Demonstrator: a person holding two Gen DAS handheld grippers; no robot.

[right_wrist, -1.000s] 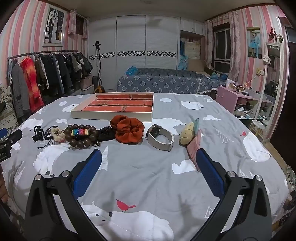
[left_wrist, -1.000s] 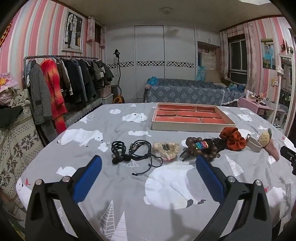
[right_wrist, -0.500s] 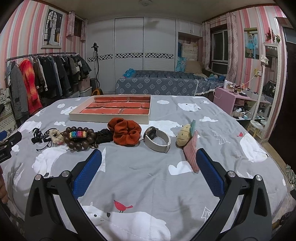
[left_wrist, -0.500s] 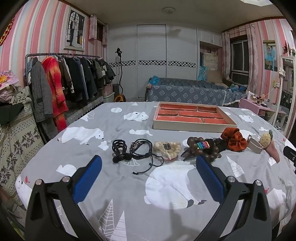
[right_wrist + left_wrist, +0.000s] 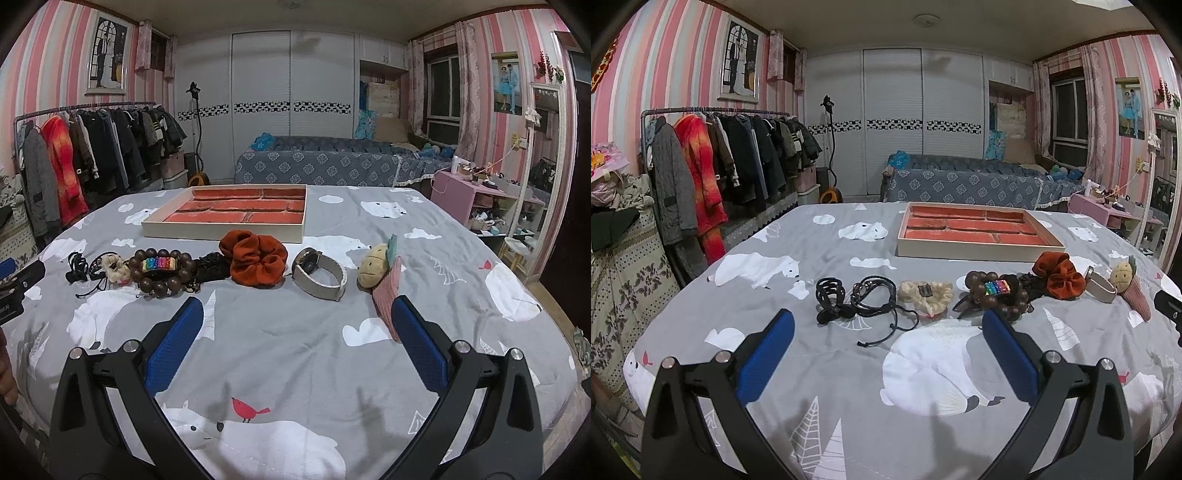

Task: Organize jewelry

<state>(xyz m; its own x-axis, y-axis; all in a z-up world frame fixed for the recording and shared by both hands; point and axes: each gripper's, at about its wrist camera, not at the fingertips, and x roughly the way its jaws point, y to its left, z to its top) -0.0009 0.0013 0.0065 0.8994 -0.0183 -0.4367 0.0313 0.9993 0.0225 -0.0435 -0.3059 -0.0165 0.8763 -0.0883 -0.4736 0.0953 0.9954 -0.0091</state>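
A row of accessories lies on the grey bear-print cloth: a black hair claw (image 5: 830, 301), black cord bracelets (image 5: 874, 301), a cream scrunchie (image 5: 926, 293), a wooden bead bracelet (image 5: 995, 295) with a rainbow piece, a rust scrunchie (image 5: 258, 262), a grey-strap watch (image 5: 319, 273) and a pineapple plush clip (image 5: 380, 275). Behind them sits a beige tray (image 5: 975, 253) with red compartments. My left gripper (image 5: 886, 332) hangs open in front of the cords and cream scrunchie. My right gripper (image 5: 295, 321) hangs open in front of the watch. Both hold nothing.
The table (image 5: 295, 350) drops off at the right edge. A clothes rack (image 5: 713, 173) stands to the left, a blue-covered bed (image 5: 979, 184) behind, a pink side table (image 5: 465, 195) at right. The other gripper's body shows at the frame edge (image 5: 18, 284).
Both grippers have tilted or lifted slightly, so the table items sit a little lower in view. Nothing was taken hold of and the items have not moved.
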